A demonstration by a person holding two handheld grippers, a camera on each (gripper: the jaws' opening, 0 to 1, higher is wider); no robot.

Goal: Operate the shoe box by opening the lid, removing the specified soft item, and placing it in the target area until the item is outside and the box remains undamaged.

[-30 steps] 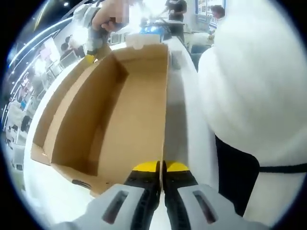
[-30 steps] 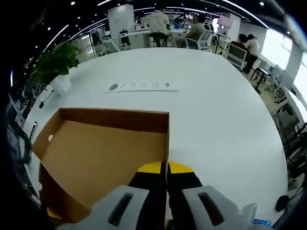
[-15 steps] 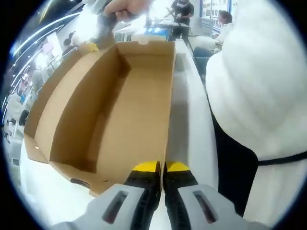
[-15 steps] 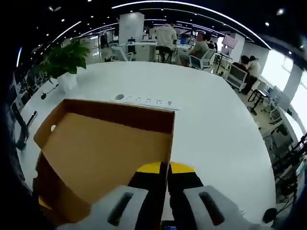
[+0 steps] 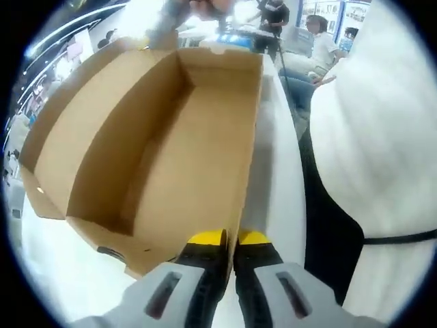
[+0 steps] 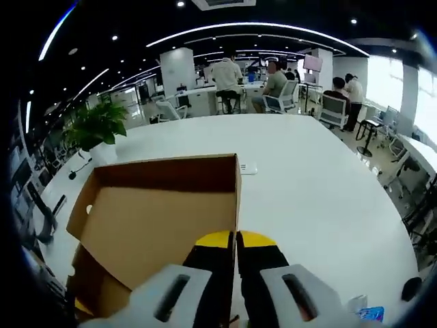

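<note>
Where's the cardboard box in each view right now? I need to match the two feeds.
Left gripper view: the box spans the left and centre, open, its wall edge running up from the shut left claw.
Right gripper view: it sits lower left, its wall edge above the shut right claw.
Shared landmark: the white table.

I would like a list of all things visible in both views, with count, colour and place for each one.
cardboard box: one, brown, open and empty, on the table, clamped at its wall by both grippers.
table: one, white, large, under the box.
potted plant: one, green, far left table edge.
seated people: several, at desks behind.
person's clothing: white, right of the left gripper view.
left gripper: yellow tips, shut on the wall.
right gripper: same.
</note>
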